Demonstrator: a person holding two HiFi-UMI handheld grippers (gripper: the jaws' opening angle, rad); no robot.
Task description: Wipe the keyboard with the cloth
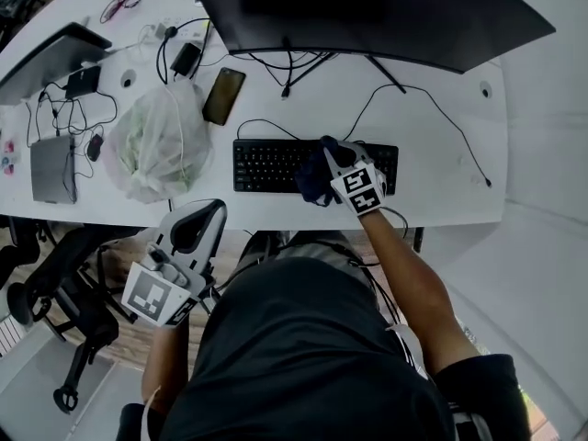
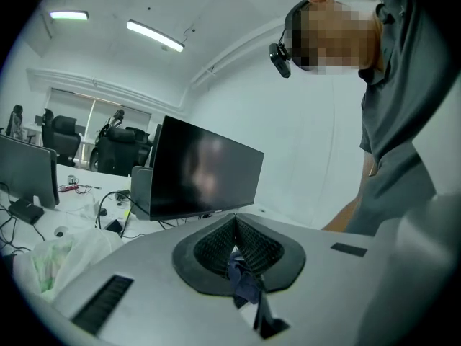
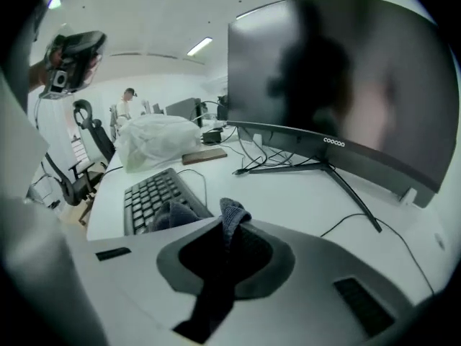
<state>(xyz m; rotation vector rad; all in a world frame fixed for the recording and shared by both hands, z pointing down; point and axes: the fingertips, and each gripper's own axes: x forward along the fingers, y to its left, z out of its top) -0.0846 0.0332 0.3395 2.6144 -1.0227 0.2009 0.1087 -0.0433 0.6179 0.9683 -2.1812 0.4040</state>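
Dark blue cloth (image 1: 312, 177) lies bunched on the black keyboard's (image 1: 266, 165) right half.

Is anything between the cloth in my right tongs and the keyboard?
Nothing visible does. The right tongs pinch the cloth, which already lies on the keyboard, whose left half is bare. The plastic bag sits off the left end, apart. The left tongs, shut on a blue scrap, hang off the desk.

Right tool (image 1: 329, 147) forward, left tool (image 1: 204, 211) low, both clamped.
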